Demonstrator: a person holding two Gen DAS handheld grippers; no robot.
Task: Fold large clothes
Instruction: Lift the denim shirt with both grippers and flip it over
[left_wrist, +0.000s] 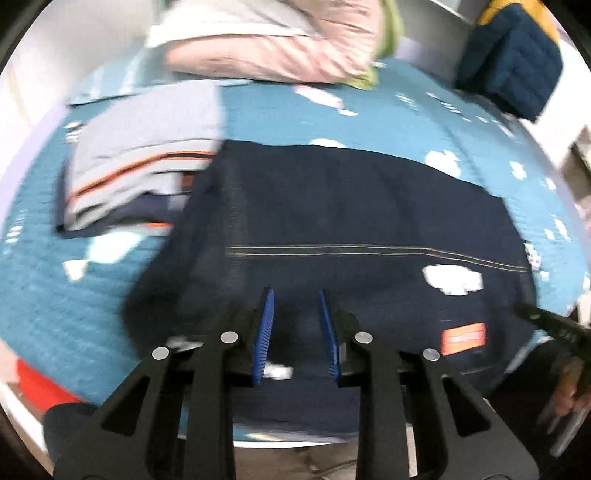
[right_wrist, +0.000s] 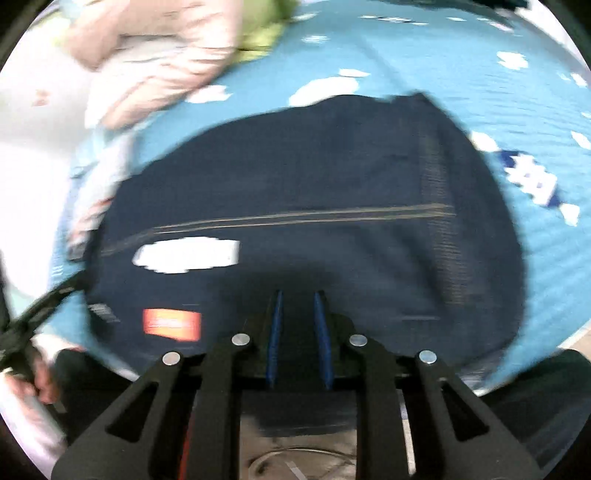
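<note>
A dark navy garment (left_wrist: 332, 214) lies spread flat on the blue bed, with a thin pale stripe across it, a white patch (left_wrist: 452, 279) and an orange label (left_wrist: 463, 338). It also shows in the right wrist view (right_wrist: 314, 177). My left gripper (left_wrist: 295, 295) hovers over its near edge, jaws open a little, nothing between the blue pads (left_wrist: 266, 332). My right gripper (right_wrist: 298, 295) is also over the near edge, jaws open, empty. Both views are motion-blurred. The right gripper's tip shows at the left view's right edge (left_wrist: 546, 321).
A folded stack of grey clothes with orange stripes (left_wrist: 140, 170) lies left of the garment. A pink pillow (left_wrist: 266, 44) and green cloth (left_wrist: 369, 74) lie at the bed's far end. A navy quilted item (left_wrist: 513, 62) sits far right. The bed's near edge (left_wrist: 295, 441) is below the grippers.
</note>
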